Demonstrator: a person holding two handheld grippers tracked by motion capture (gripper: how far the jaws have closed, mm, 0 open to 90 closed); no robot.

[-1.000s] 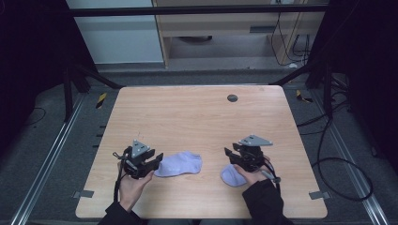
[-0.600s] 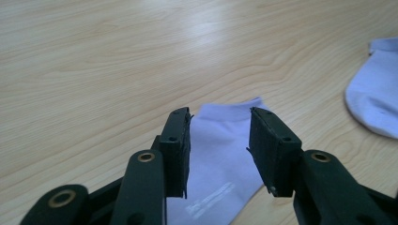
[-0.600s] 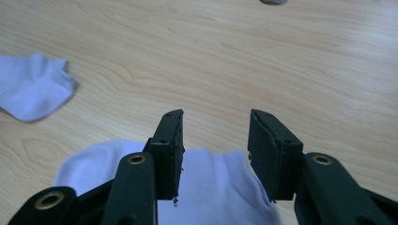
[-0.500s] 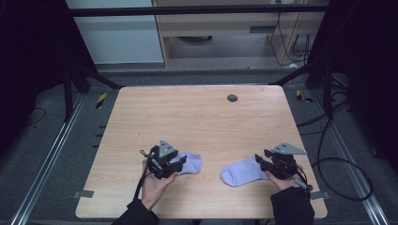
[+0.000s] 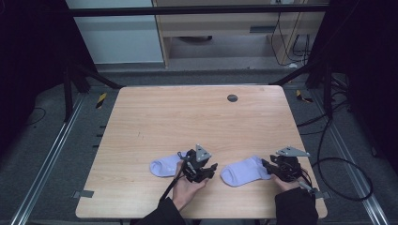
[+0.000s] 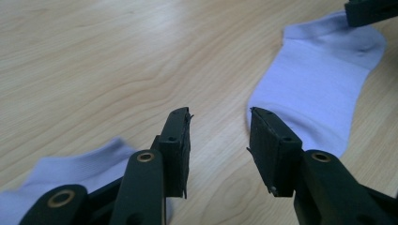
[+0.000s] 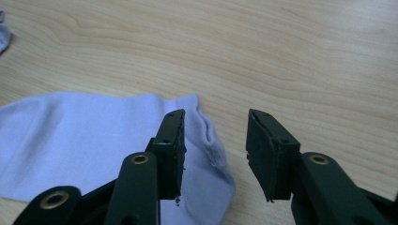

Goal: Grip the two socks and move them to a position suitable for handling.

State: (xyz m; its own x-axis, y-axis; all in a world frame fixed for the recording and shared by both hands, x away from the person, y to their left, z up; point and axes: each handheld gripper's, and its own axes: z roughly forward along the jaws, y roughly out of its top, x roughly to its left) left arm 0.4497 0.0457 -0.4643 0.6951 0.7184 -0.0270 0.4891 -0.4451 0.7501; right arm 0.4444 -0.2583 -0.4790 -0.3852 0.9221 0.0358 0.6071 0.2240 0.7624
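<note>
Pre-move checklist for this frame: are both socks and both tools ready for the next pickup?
1. Left tool jaws apart, nothing between them: ok.
2. Right tool jaws apart, cuff of the right sock beside one jaw, not pinched: ok.
3. Left sock flat on the table: ok.
4. Socks lie apart, not overlapping: ok.
5. Whether either tool touches its sock: cannot tell.

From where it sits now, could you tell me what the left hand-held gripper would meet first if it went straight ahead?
Probably the toe end of the right-hand sock, just right of its line; the left hand-held gripper has open jaws over bare table. Depth is hard to judge.
</note>
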